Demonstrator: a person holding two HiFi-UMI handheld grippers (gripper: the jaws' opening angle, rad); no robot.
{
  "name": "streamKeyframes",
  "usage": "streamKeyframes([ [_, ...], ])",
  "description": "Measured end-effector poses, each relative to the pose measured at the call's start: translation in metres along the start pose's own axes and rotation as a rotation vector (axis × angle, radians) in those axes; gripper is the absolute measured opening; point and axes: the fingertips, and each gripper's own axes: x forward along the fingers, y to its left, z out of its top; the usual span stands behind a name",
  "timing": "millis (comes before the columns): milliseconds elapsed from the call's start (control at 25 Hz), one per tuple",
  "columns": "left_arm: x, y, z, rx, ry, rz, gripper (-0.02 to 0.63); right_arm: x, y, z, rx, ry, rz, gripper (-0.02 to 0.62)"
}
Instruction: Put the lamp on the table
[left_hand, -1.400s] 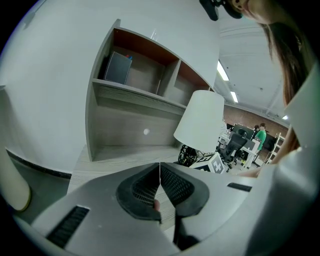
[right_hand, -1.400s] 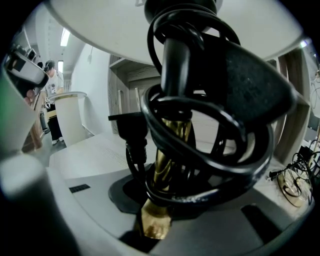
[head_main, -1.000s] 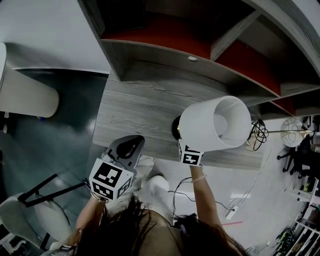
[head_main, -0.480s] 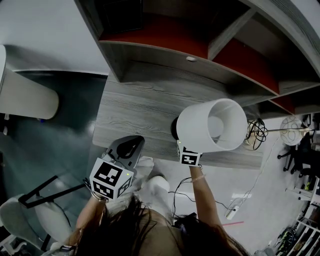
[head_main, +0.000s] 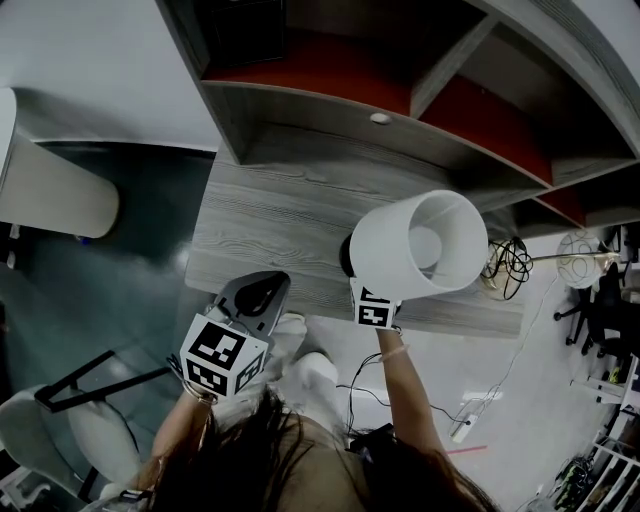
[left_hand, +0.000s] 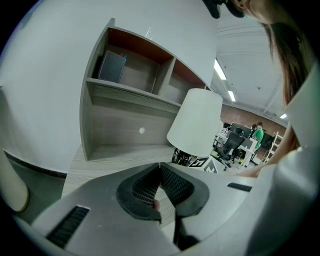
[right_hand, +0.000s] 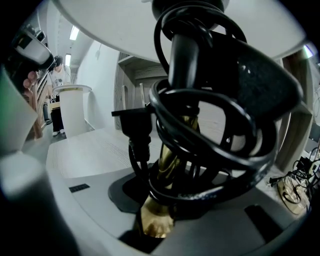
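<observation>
The right claw (right_hand: 165, 210) is clamped on the lamp (head_main: 420, 250) by its brass stem (right_hand: 172, 155), with the black cord (right_hand: 200, 125) wound round that stem caught between the jaws too. It holds the lamp tilted over the front edge of the grey worktop (head_main: 270, 220), the white shade (left_hand: 196, 122) opening up toward the head camera; whether the foot touches the wood cannot be made out. The left claw (head_main: 255, 295) hangs just off the worktop's front edge, left of the lamp, its jaws together on nothing.
</observation>
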Motion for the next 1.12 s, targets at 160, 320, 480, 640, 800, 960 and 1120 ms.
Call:
streamKeyframes([
  [160, -0.001, -0.004, -0.003, 0.004, 0.002, 0.003, 0.012, 0.000, -0.001, -0.003, 0.012, 0.015, 0.004, 0.104],
  [320, -0.003, -0.008, -0.004, 0.006, 0.002, 0.006, 0.012, 0.000, -0.002, -0.008, 0.026, 0.022, 0.009, 0.114],
  [480, -0.003, -0.013, -0.002, 0.012, -0.004, 0.003, 0.012, -0.004, -0.001, -0.011, 0.028, 0.038, 0.024, 0.146],
  [640, -0.003, -0.022, -0.003, 0.019, -0.004, -0.002, 0.012, -0.008, -0.001, -0.017, 0.042, 0.042, 0.040, 0.166],
  [800, -0.003, -0.030, -0.003, 0.023, -0.005, -0.003, 0.012, -0.012, -0.002, -0.022, 0.040, 0.055, 0.052, 0.167],
  [960, -0.005, -0.036, -0.003, 0.024, -0.008, 0.002, 0.012, -0.018, -0.001, -0.023, 0.041, 0.058, 0.069, 0.169],
  [1120, -0.008, -0.044, -0.003, 0.024, -0.016, 0.006, 0.012, -0.023, -0.001, -0.029, 0.045, 0.080, 0.089, 0.169],
])
